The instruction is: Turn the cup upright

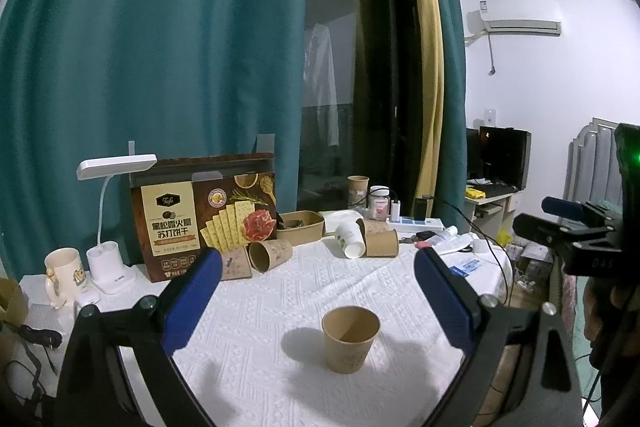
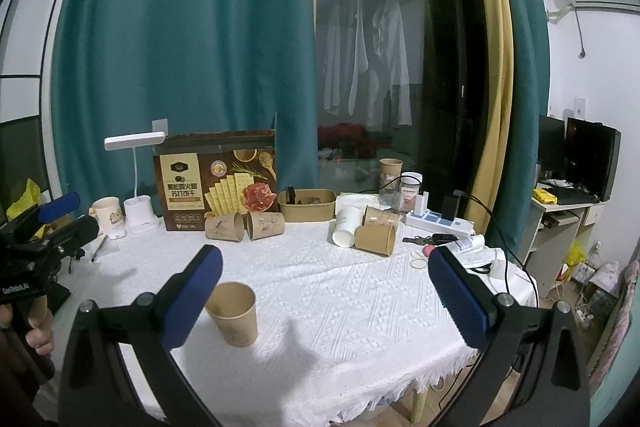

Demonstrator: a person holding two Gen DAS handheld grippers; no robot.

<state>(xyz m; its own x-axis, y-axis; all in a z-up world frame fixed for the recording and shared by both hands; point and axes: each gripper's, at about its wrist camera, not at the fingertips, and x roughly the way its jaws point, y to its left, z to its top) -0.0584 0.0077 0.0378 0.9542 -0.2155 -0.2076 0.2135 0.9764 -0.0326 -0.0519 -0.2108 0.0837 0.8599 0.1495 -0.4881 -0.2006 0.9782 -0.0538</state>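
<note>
A brown paper cup (image 1: 350, 338) stands upright, mouth up, on the white tablecloth (image 1: 280, 307). It also shows in the right wrist view (image 2: 234, 313). My left gripper (image 1: 318, 267) is open and empty, held above and behind the cup, with the cup between its blue pads but apart from both. My right gripper (image 2: 324, 263) is open and empty; the cup stands just beside its left pad (image 2: 192, 299), not gripped.
Several paper cups lie on their sides at the back (image 2: 244, 225) (image 2: 374, 239). A cracker box (image 2: 218, 183), a brown tray (image 2: 306, 205), a white lamp (image 2: 136, 179), a mug (image 2: 106, 213) and a power strip (image 2: 438, 221) line the far edge. The table's front edge (image 2: 360, 399) is near.
</note>
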